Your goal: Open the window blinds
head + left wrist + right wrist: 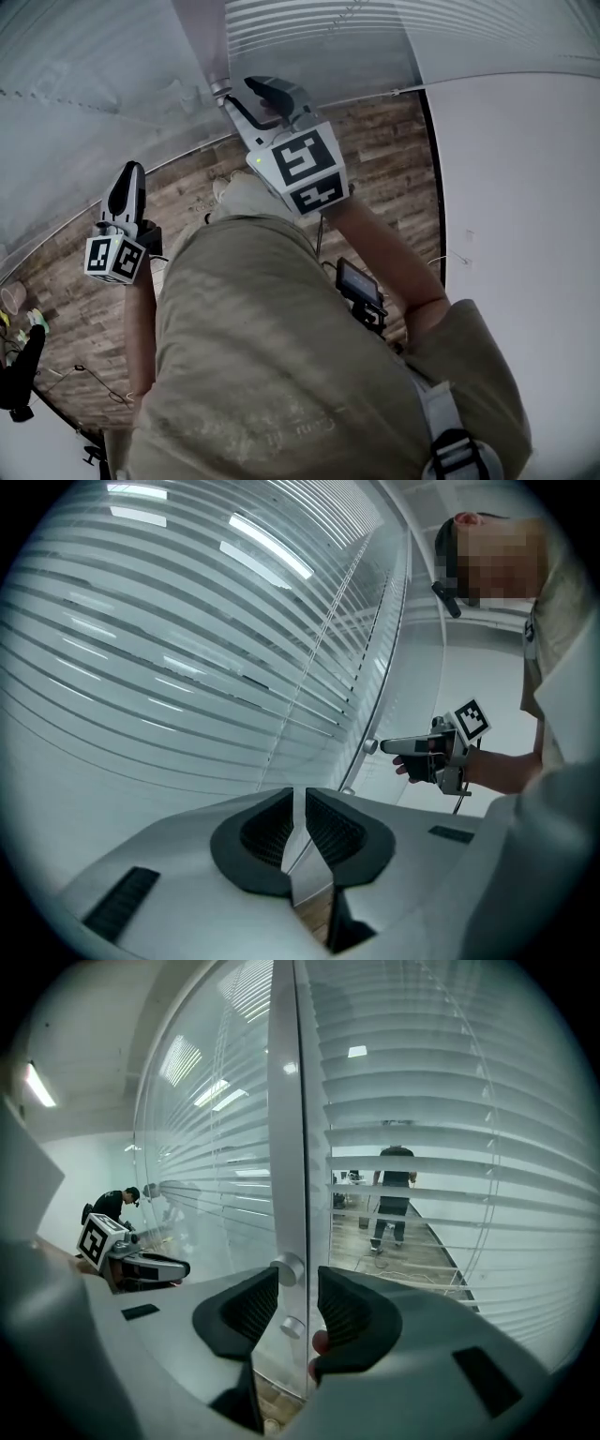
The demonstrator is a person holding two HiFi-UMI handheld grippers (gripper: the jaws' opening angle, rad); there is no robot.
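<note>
The right gripper [298,1288] is half released before the white post [286,1101]. A round knob [289,1269] sits just ahead of its tips, perhaps touching one pad. The left gripper [298,810] is clenched, with nothing between. The blinds [422,1119] hang behind glass just ahead of both grippers.

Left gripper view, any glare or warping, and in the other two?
Left gripper view: glare streaks on the blinds, slats bowed by the wide lens. Right gripper view: lights mirrored in the glass. Head view: blinds hazy, floor sharper.
</note>
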